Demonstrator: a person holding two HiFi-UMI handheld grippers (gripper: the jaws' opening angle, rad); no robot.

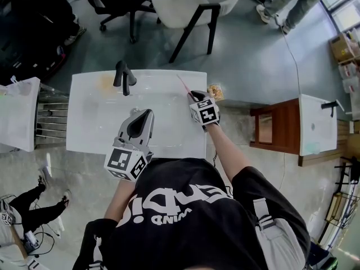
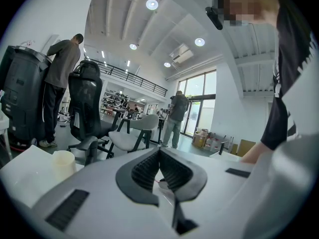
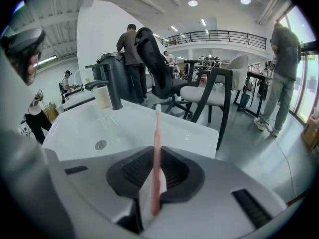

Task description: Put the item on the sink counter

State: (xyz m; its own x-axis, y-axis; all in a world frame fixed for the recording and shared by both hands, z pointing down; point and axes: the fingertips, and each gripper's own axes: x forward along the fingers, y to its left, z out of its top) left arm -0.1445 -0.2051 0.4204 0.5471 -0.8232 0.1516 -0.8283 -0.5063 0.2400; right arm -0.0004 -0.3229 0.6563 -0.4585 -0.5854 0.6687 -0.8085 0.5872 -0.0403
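Two ribbed pads of your right gripper (image 3: 156, 152) are clamped on the handle of a pink toothbrush (image 3: 156, 133), and a white flap of packaging sits with it in the gap. The brush runs straight out past the jaw tips, its pale head end furthest from you. In the head view the right gripper is tilted downward over the right rear part of the white sink counter (image 1: 90, 114), and the brush slants away from it toward the far edge. Whether the brush tip touches the surface you cannot tell from either view.

Your left gripper (image 2: 159, 157) has its jaws closed together with nothing between the pads. It sits over the near middle of the basin, well apart from the other one.

Beyond the brush, a round drain (image 3: 100, 144) lies in the basin. A black faucet (image 3: 110, 83) stands on the far edge with a pale cup (image 3: 102, 96) just beside it. Chairs (image 3: 209, 91) stand on the floor behind the sink.
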